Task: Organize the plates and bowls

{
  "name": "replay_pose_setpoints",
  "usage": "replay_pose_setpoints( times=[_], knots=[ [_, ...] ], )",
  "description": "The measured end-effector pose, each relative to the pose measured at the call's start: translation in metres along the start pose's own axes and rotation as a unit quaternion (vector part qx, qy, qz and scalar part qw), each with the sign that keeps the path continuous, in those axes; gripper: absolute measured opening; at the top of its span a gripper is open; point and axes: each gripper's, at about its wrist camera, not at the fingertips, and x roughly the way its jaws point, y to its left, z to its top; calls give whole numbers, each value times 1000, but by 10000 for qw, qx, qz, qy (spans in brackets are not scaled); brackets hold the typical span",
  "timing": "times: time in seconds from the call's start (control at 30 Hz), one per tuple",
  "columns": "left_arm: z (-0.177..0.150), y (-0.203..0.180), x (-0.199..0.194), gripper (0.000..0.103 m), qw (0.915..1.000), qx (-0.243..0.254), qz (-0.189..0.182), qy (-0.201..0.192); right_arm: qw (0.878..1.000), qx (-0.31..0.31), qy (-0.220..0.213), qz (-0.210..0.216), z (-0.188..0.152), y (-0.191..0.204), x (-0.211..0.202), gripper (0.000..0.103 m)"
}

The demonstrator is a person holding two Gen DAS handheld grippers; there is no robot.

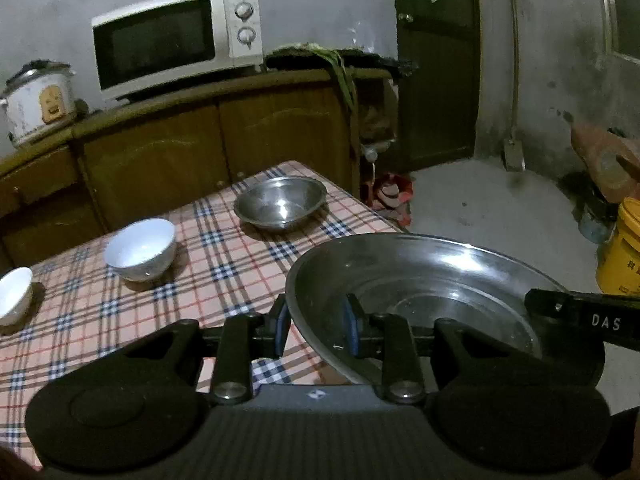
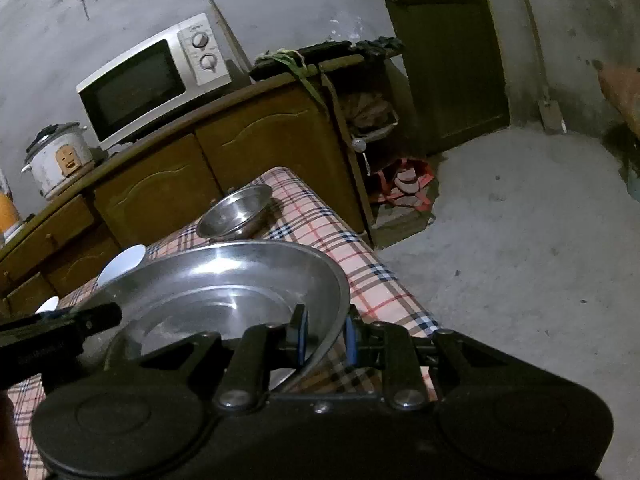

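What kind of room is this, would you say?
Most likely a plain home kitchen or dining corner. A microwave and a rice cooker sit on wooden cabinets, and a table with a checked cloth holds bowls.
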Motion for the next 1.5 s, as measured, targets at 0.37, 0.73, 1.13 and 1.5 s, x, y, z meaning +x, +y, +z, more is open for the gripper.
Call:
replay_pose_setpoints(
  times=[0.37, 0.73, 1.13, 1.5],
  knots=[
    [-9, 19, -39, 29, 9994, -208, 143, -224, 9993, -342, -109, 137, -8, 33, -34, 25],
    [-21, 37, -66, 29, 9981, -399, 258, -394, 9977, -605, -147, 283, -19, 61, -53, 25],
    [-31, 49, -85, 29, 9965, -524, 411, -507, 9955, -808, -155, 470, -27, 82, -64, 26],
    [-36, 59, -95, 30, 9952, -624, 514, -548, 9941, -904, -94, 593, -32, 94, -64, 26]
  ],
)
